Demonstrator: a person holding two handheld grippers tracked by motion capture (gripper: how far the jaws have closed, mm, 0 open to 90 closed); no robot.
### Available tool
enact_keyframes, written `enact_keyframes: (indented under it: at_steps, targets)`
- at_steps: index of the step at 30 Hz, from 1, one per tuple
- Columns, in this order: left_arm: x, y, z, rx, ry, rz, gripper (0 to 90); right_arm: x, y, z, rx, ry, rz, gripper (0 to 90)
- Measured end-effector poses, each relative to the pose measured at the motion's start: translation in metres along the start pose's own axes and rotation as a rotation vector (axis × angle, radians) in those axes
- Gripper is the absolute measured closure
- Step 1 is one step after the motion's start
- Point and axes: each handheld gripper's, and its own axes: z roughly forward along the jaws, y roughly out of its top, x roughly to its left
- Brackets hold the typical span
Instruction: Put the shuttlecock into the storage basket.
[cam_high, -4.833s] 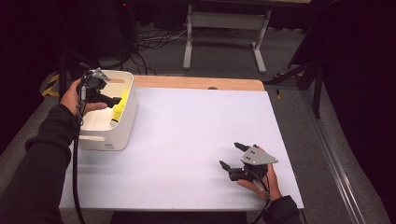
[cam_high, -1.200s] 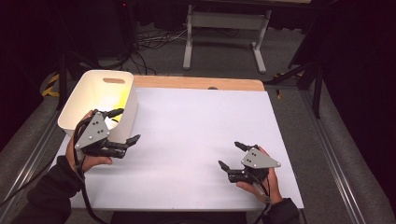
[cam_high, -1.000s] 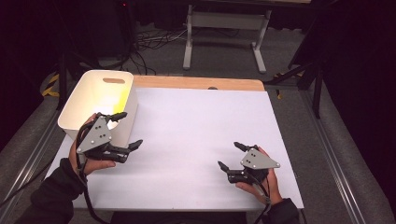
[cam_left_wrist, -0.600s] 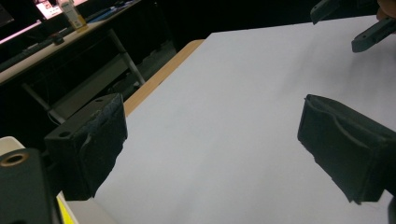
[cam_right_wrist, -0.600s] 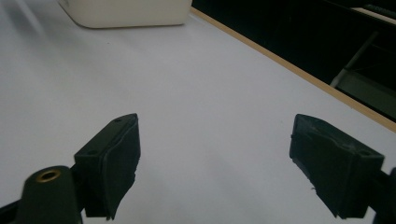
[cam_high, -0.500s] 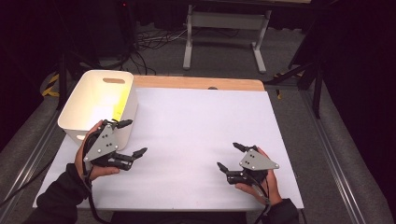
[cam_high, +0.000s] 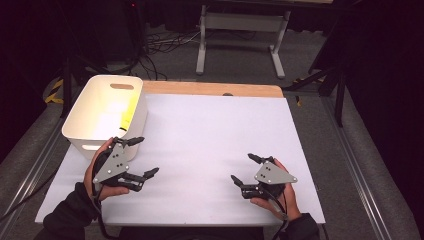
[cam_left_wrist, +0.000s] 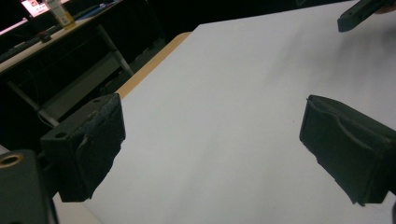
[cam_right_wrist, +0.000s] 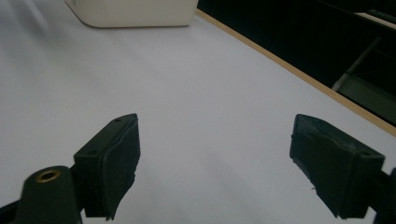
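1. We log the left gripper (cam_high: 148, 156): jaws apart, nothing between them, near left, just beside the white bin (cam_high: 107, 116).
2. Right gripper (cam_high: 243, 169): jaws apart, empty, near right on the white table (cam_high: 210, 135).
3. Bin: far left.

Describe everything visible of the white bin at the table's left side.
The white bin is an open-topped rectangular tub, plastic by its look, with rounded corners and an oval handle cutout in its far wall and another in its near wall. It stands upright on the white table at the far left. Something yellow lies against its right inner wall. The left gripper hangs open just in front, apparently not touching it.
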Motion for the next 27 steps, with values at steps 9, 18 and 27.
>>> enact_keyframes:
  at_steps: [9, 18, 27]
  targets:
    - [-0.007, -0.021, 0.002, 0.025, 0.002, -0.013, 6.9, 0.003, -0.001, 0.002, 0.006, 0.006, -0.012, 17.0]
    - [-0.016, -0.049, 0.003, 0.059, -0.023, -0.069, 7.2, 0.006, -0.002, 0.004, 0.005, 0.008, -0.024, 16.5]
    - [-0.024, -0.075, -0.007, 0.07, -0.012, -0.17, 7.0, 0.01, -0.006, 0.006, -0.001, 0.017, -0.027, 16.1]
